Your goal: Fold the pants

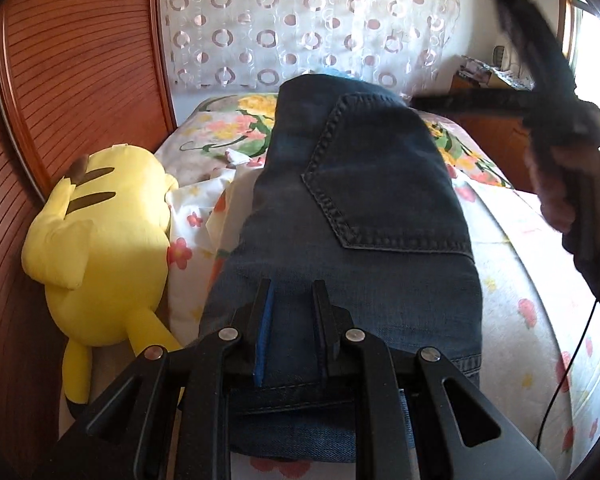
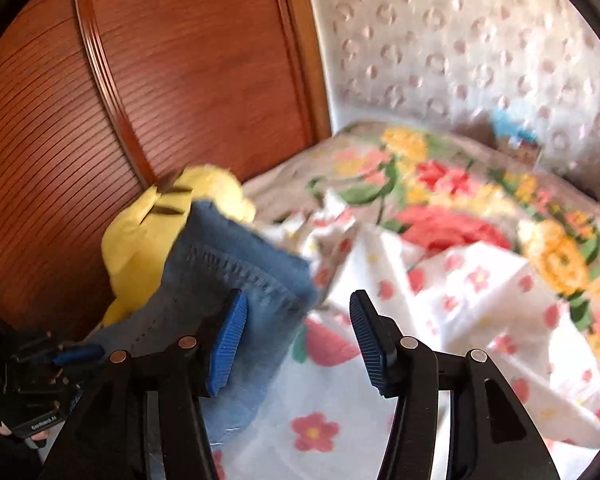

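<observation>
pants (image 1: 352, 216): 1 | plush toy (image 1: 100, 232): 1 | claws: 2, left claw (image 1: 292, 328), right claw (image 2: 298, 340)

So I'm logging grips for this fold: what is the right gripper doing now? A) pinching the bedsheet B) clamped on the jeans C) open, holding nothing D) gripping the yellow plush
C: the right gripper has its blue pads spread wide with only the floral bedsheet behind the gap, the jeans lying to its left.

A slatted wooden headboard (image 1: 80, 60) backs the floral-sheeted bed (image 2: 460, 240); circle-patterned curtain (image 1: 308, 20) (sunlit) behind.
</observation>
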Demonstrator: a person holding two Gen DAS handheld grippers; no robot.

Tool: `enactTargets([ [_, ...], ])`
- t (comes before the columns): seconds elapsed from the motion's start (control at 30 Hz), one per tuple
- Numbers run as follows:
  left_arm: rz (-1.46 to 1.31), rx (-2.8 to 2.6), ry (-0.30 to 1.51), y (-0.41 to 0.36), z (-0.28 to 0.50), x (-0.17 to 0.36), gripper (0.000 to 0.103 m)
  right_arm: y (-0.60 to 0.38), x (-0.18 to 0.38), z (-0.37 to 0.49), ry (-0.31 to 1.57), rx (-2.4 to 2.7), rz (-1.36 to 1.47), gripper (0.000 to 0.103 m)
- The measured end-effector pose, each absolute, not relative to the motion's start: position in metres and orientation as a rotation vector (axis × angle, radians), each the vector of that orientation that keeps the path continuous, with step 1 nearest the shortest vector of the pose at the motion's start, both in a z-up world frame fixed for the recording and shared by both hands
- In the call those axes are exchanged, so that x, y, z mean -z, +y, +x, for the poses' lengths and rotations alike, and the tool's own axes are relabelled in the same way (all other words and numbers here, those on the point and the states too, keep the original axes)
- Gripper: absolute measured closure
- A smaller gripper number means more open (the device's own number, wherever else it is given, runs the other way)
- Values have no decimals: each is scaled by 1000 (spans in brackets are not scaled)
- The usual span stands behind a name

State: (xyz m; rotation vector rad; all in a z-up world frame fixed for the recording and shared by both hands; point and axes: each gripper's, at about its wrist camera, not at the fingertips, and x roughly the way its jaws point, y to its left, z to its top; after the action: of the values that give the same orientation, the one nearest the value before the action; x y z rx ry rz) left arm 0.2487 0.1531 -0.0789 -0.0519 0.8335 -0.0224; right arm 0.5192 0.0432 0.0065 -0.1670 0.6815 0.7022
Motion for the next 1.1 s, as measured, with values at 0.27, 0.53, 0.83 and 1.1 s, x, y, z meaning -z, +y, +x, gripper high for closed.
enactTargets([
  [0.27, -65, 15, 826, 154, 244, 85, 84, 86, 14, 484, 661, -804, -290, 71],
  [0.53, -87, -1, 808, 151, 237, 76, 84, 82, 31, 497, 703, -751, -204, 71],
  [0.83, -45, 13, 720, 126, 208, 37, 67, 23, -2, 391, 623, -697, -185, 71],
  [1.1, -10, 71, 654, 88, 179, 8, 56, -43, -21, 288, 560, -639, -150, 71],
])
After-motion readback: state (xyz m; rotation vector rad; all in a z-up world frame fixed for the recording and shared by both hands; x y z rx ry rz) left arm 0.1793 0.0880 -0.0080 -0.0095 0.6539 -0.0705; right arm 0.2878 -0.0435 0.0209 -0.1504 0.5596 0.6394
